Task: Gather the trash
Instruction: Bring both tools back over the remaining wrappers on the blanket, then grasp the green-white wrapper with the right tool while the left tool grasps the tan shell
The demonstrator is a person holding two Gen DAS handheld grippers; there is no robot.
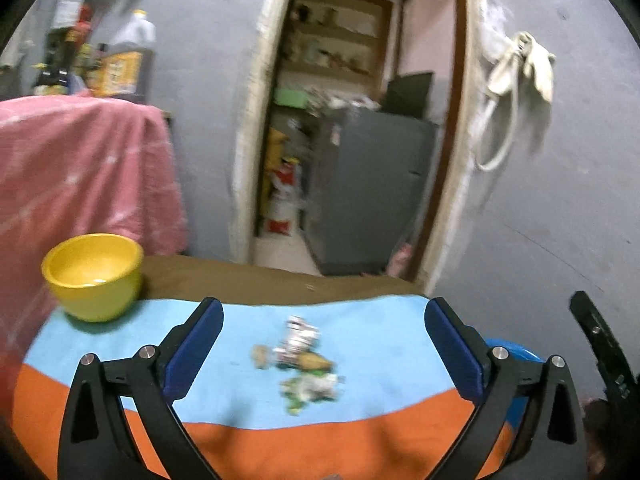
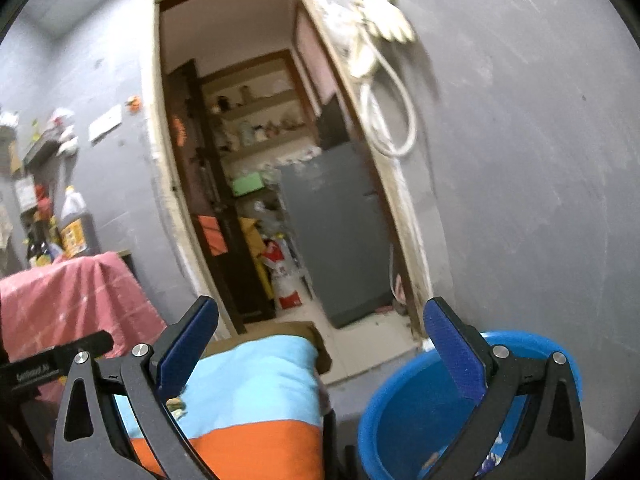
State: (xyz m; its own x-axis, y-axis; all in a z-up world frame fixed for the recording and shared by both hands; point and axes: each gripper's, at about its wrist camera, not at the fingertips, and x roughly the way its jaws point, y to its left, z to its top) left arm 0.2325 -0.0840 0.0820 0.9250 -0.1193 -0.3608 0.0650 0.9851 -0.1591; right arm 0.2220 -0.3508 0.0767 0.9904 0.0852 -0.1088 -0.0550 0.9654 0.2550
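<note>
Left wrist view has the trash (image 1: pixel 302 360) sitting dead centre in the lower half of the frame, a little cluster of crumpled wrappers and scraps on the blue part of the cloth (image 1: pixel 360 432) that covers the worktop. It's blurry, so I can't say exactly what each bit is; the top one looks like a scrunched printed packet, with a small tan lump just left of it. The left claw (image 1: pixel 324 344) is spread wide with nothing in it, and the pile shows between its blue pads.

My guess on handling: all of this is featherlight, crinkly and soft, so nothing to break, but it'll slide or squish flat instead of gripping cleanly. I'd pinch the bulkiest crumpled packet across its middle, where there's some volume to bite on. Tiny scraps will probably need separate picks.

A yellow bowl (image 1: pixel 94 276) sits at left of the frame, well apart from the pile.

In the right wrist view the right claw (image 2: pixel 320 344) is also wide and empty, with the blue tub (image 2: pixel 384 408) at lower right, beside the worktop. It seems to have some bits in it already.
</note>
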